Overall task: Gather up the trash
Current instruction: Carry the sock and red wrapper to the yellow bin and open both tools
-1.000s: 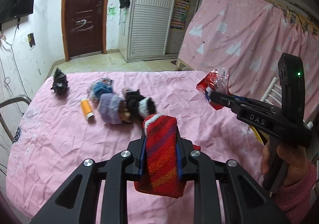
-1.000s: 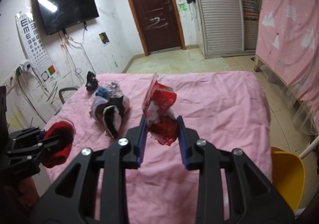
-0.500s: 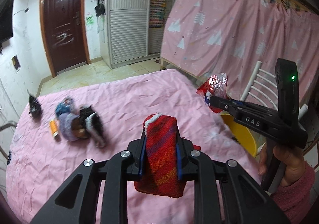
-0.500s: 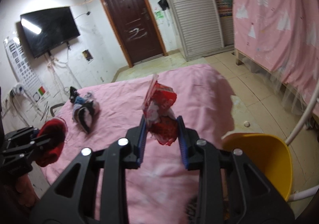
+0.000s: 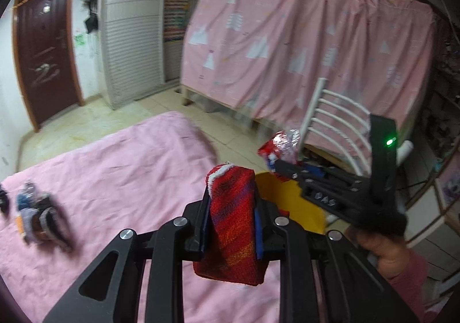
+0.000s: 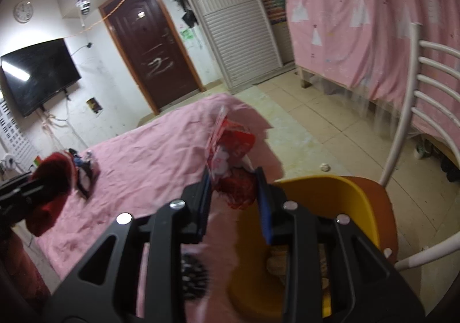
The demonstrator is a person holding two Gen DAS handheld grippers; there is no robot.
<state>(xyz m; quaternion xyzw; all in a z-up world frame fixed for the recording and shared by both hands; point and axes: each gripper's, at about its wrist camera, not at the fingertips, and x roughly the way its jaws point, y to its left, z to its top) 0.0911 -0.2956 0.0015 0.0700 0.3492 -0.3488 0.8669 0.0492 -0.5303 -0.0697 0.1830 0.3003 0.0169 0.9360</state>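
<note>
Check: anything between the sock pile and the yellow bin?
Only bare pink sheet between the sock pile and the yellow bin, apart from the held red sock in the foreground. Left wrist view shows it best.

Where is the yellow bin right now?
In the right wrist view the yellow bin sits low and right, just beyond the pink bed, beside the white chair, under the right gripper.

Both wrist views look down close over the pink bed [image 5: 115,179] toward the yellow bin [image 6: 330,196].
</note>
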